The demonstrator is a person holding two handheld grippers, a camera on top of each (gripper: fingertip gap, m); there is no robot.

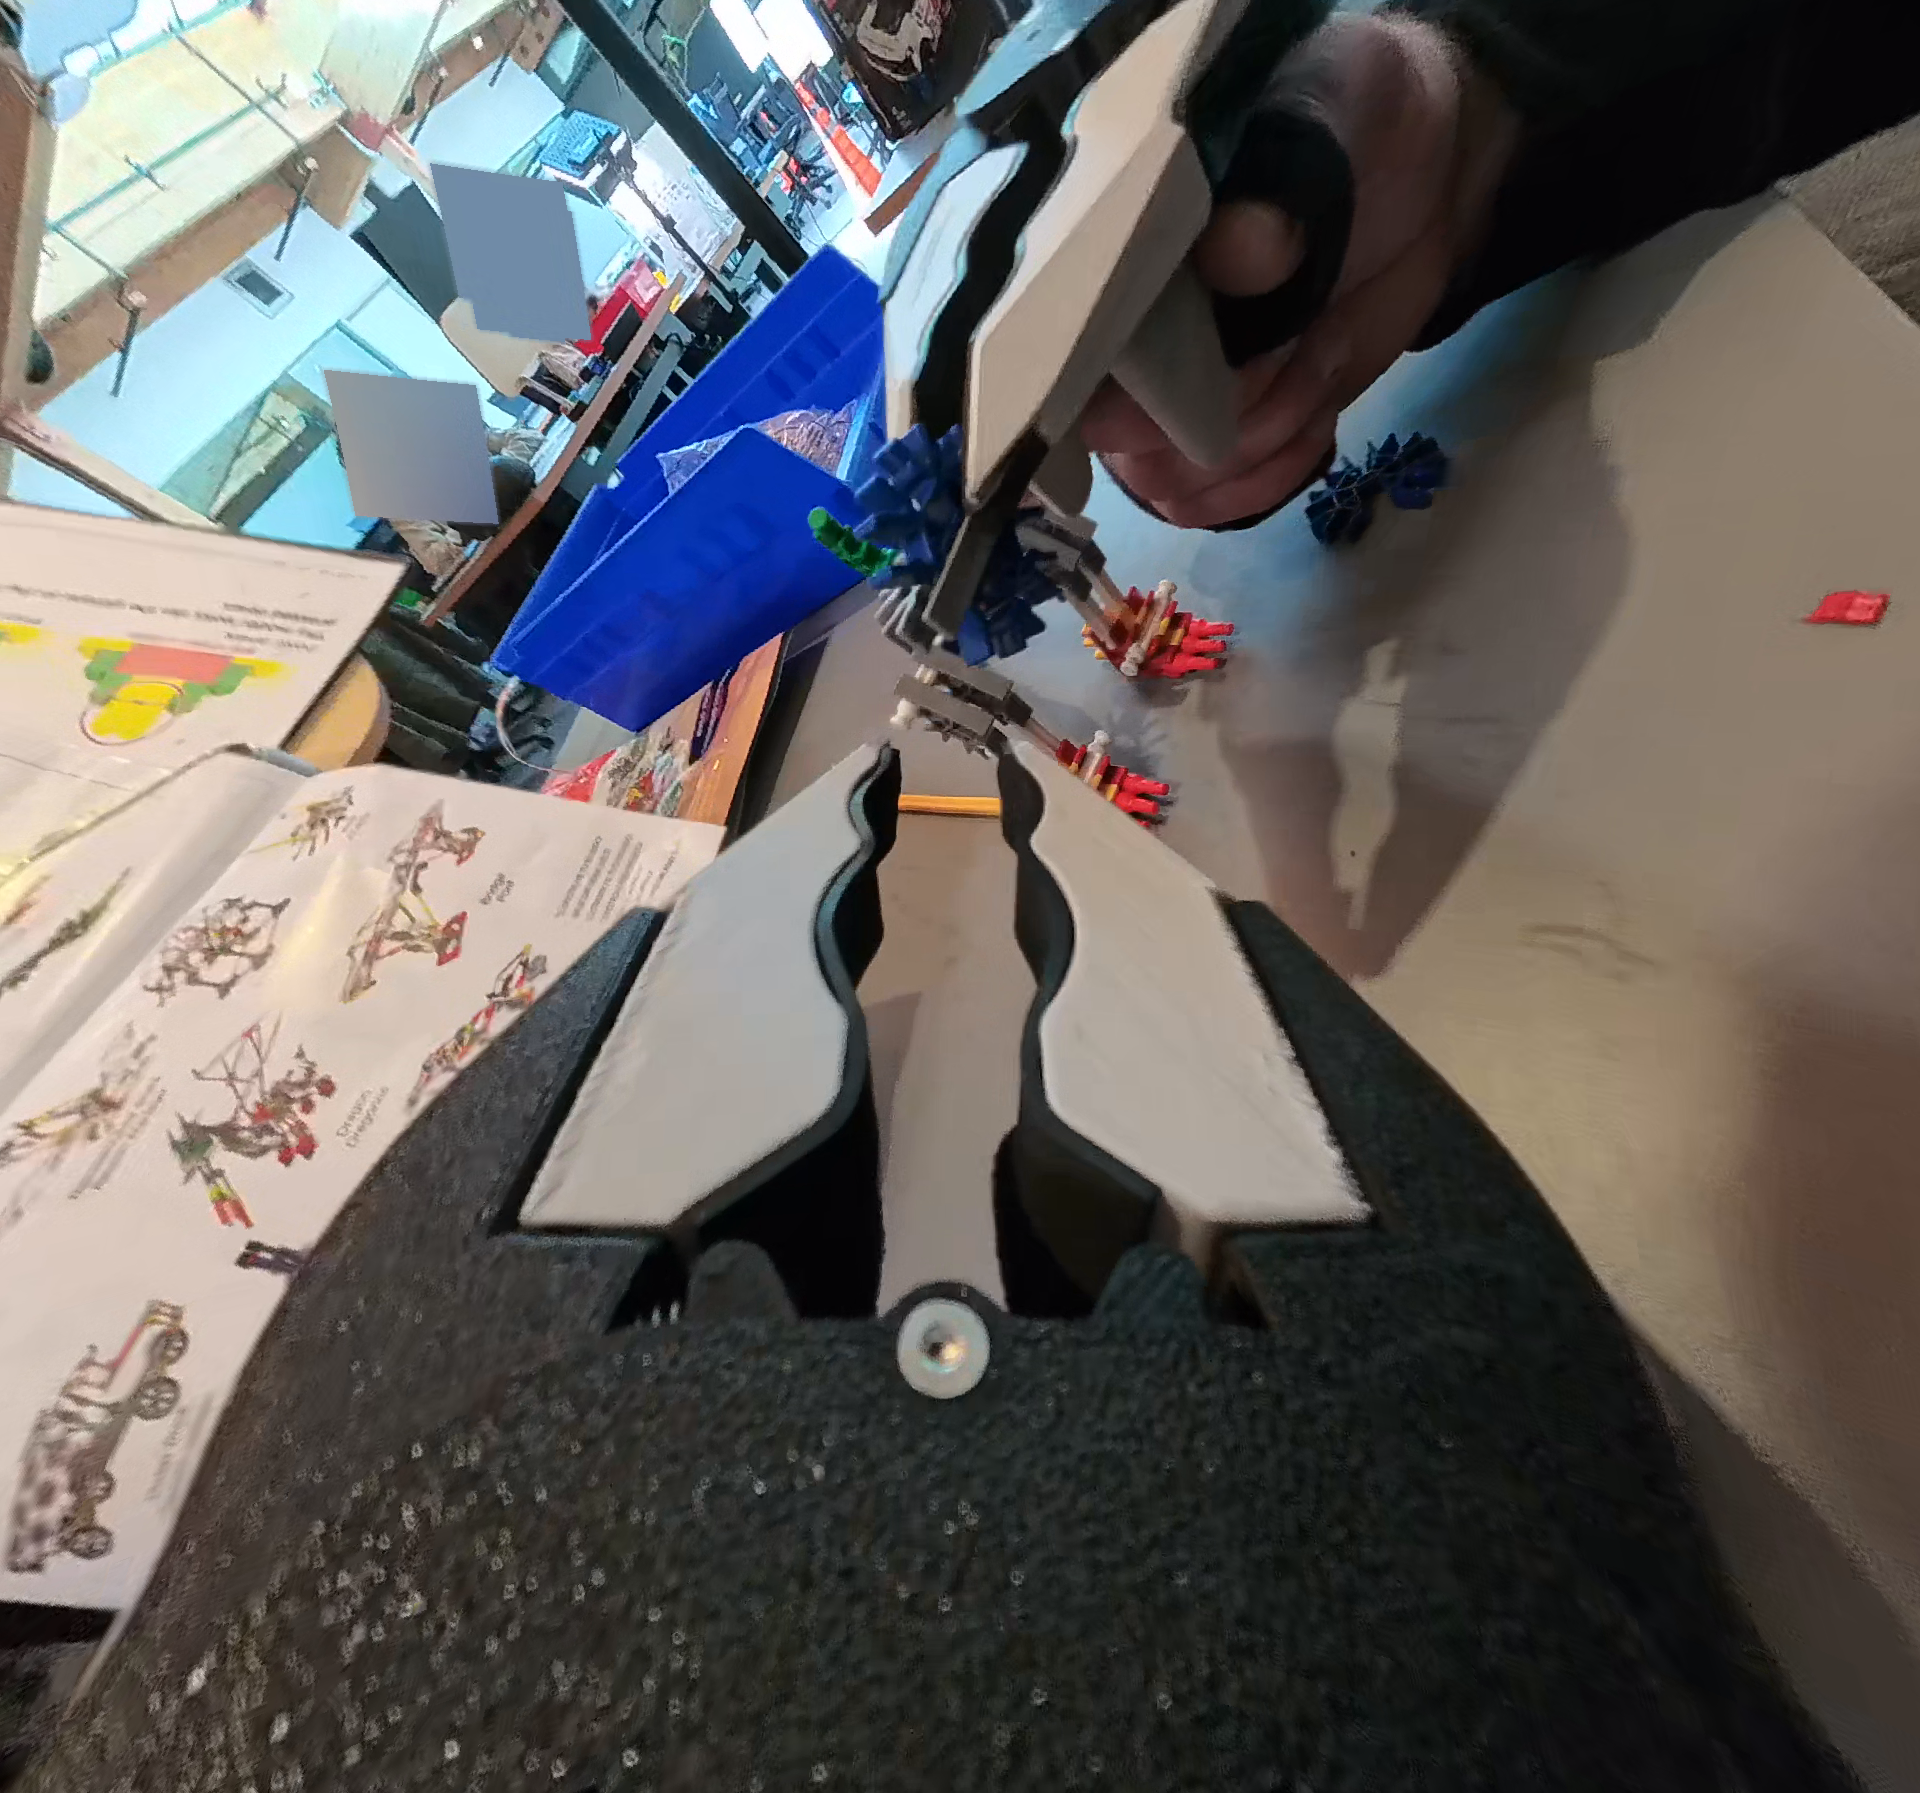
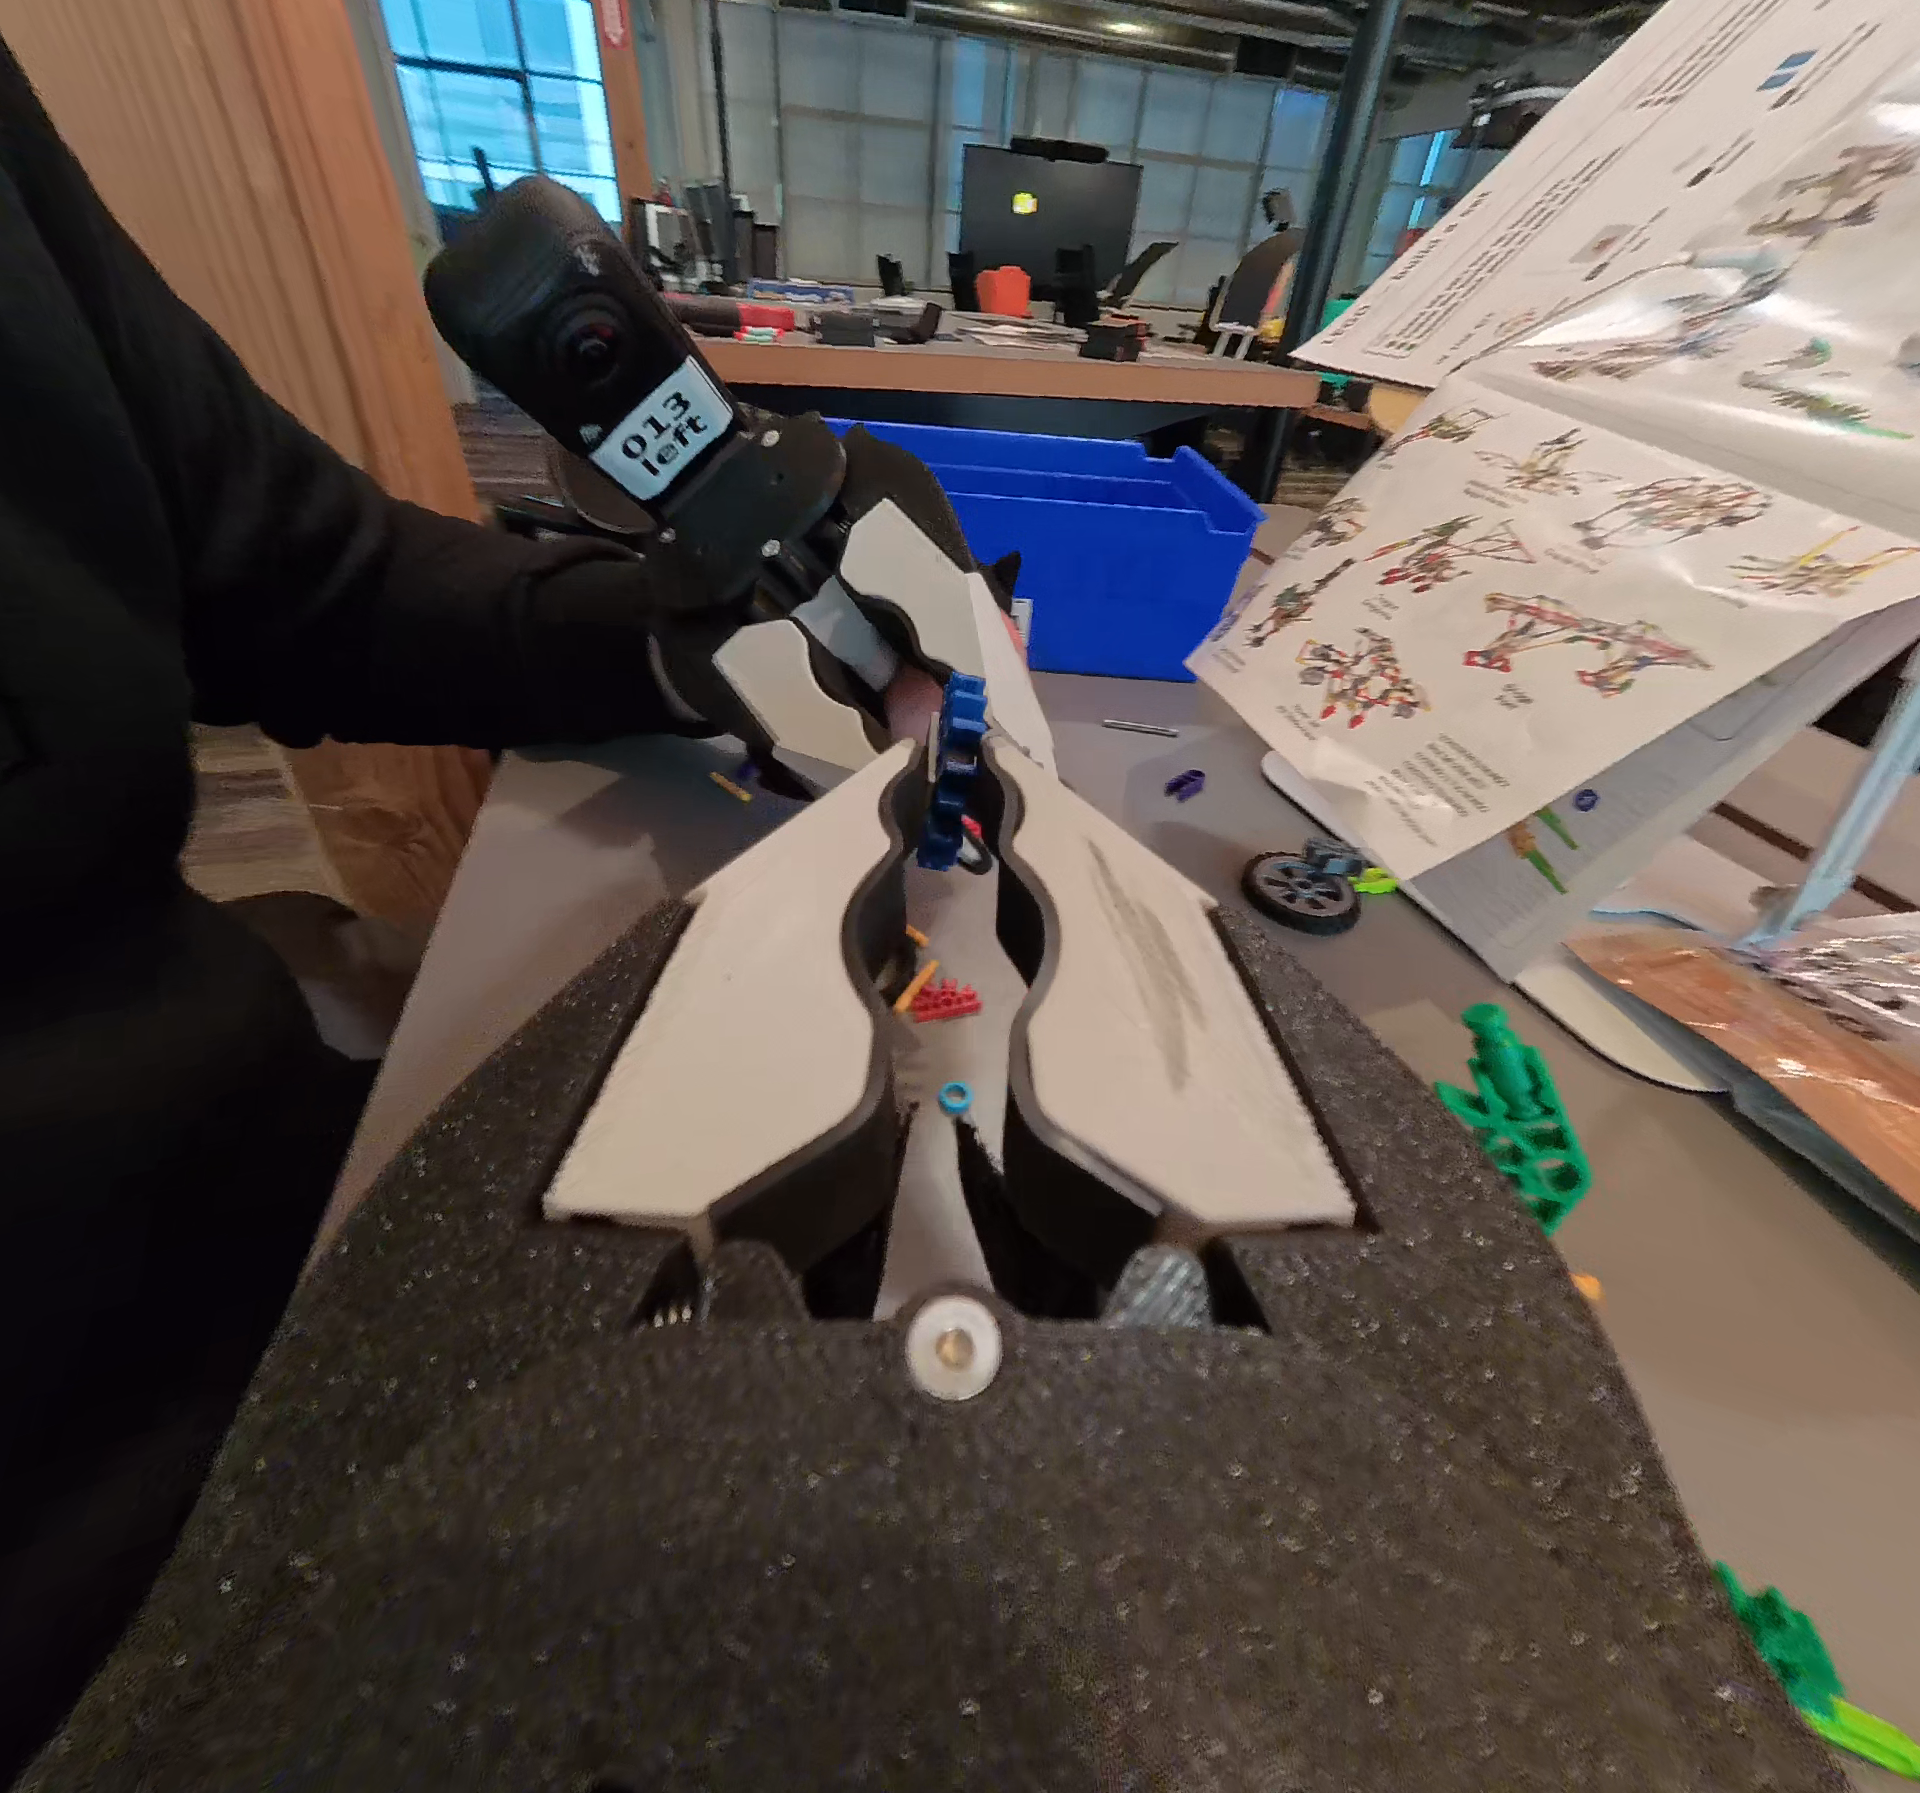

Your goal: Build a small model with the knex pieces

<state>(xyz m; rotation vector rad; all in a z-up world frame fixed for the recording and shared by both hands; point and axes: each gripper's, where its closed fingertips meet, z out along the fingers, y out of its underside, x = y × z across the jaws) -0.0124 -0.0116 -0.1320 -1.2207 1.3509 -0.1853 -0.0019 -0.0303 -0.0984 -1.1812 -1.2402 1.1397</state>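
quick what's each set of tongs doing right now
Left tongs: open, empty, near a grey rod piece.
Right tongs: shut on the blue gear.

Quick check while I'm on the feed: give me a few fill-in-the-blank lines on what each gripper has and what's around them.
1. The right gripper is shut on a ____ toothed connector.
2. The left gripper holds nothing; its fingers are ____.
3. The bin behind the grippers is ____.
4. Beside the propped instruction booklet lies a small black ____.

Missing words: blue; open; blue; wheel
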